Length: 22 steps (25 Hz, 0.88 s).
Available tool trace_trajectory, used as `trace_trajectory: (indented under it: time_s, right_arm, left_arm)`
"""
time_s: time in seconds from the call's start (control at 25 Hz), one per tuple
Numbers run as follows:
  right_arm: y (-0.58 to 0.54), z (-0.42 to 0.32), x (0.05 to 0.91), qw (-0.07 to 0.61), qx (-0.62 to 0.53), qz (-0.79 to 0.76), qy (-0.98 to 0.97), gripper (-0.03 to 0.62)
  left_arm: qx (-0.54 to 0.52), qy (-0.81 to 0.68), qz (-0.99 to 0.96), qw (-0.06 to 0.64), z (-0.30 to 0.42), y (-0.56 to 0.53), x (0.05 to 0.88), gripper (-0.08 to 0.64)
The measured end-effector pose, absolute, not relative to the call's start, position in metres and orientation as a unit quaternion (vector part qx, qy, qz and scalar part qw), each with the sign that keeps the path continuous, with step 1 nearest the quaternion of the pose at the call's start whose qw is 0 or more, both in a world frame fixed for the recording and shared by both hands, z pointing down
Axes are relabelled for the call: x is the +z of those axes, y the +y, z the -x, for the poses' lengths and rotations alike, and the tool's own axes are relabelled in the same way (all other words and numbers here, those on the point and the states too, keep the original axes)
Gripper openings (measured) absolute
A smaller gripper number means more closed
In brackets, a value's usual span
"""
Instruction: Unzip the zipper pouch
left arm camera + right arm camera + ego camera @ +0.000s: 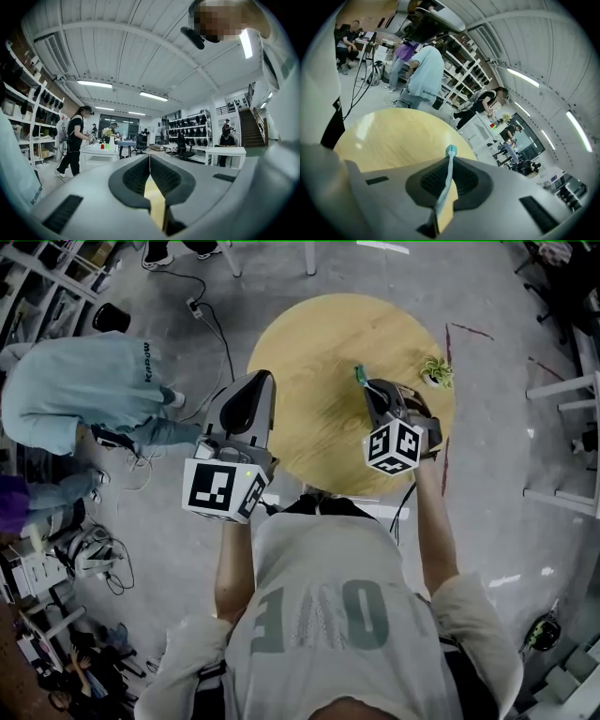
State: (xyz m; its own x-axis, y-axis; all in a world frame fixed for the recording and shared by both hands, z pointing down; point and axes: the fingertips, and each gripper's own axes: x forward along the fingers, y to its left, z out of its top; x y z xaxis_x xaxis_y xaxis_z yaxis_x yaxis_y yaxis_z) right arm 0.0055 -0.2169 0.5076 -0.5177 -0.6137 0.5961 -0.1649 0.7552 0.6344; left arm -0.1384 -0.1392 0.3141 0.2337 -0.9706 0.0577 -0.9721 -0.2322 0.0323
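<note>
My right gripper [364, 381] is over the far right part of the round wooden table [309, 343], shut on a thin teal strip [358, 373]. In the right gripper view the strip [450, 151] runs edge-on between the closed pads and pokes out past my right gripper [449, 157]. I cannot tell whether it is the pouch's edge or its zipper pull. No other part of a pouch shows. My left gripper [263, 377] is at the table's left edge, shut with nothing in it. In its own view the left gripper [149, 157] points level into the room.
A small potted plant [436, 370] stands near the table's right rim. A person in a light blue top [84, 390] bends over on the floor to the left, among cables [211, 324]. White furniture legs [567, 399] stand at the right.
</note>
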Motion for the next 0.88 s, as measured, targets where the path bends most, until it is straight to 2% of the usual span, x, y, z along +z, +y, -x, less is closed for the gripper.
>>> trace_trajectory:
  time_s: [0.88]
  right_arm:
    - [-0.156, 0.055, 0.598, 0.463, -0.198, -0.175, -0.846, 0.035]
  left_arm:
    - [0.012, -0.628, -0.777, 0.050, 0.156, -0.131, 0.336, 0.028]
